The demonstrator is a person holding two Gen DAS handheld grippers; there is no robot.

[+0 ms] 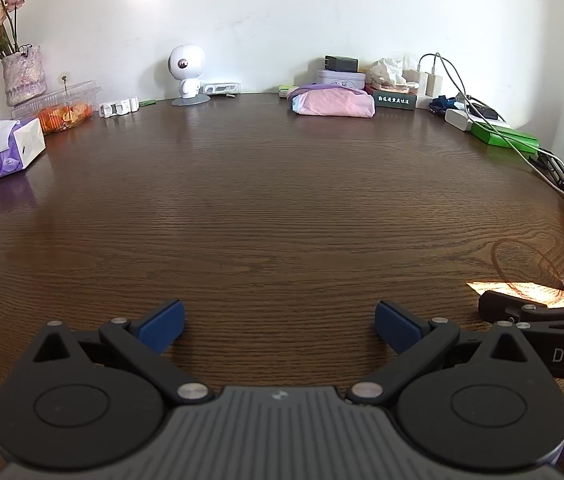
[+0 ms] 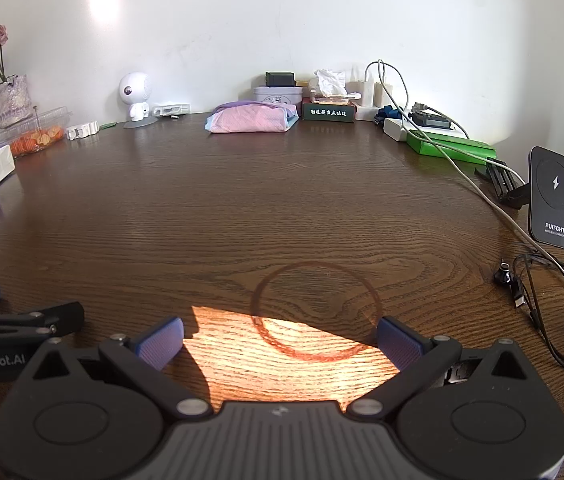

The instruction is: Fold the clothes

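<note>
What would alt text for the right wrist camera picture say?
An open right gripper hovers over a bare stretch of dark wooden table, holding nothing. A folded pink cloth lies at the far edge by the wall, with a wireless charger standing at right.

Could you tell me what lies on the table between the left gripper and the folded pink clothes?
Nothing: only bare wooden table separates the left gripper from the folded pink clothes, shown in the left wrist view.

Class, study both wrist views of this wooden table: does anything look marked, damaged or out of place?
Yes: a dark ring stain marks the table just ahead of the open right gripper, like the mark of a wet round base. Loose cables also sprawl along the right edge. The pink folded cloth looks tidy.
</note>
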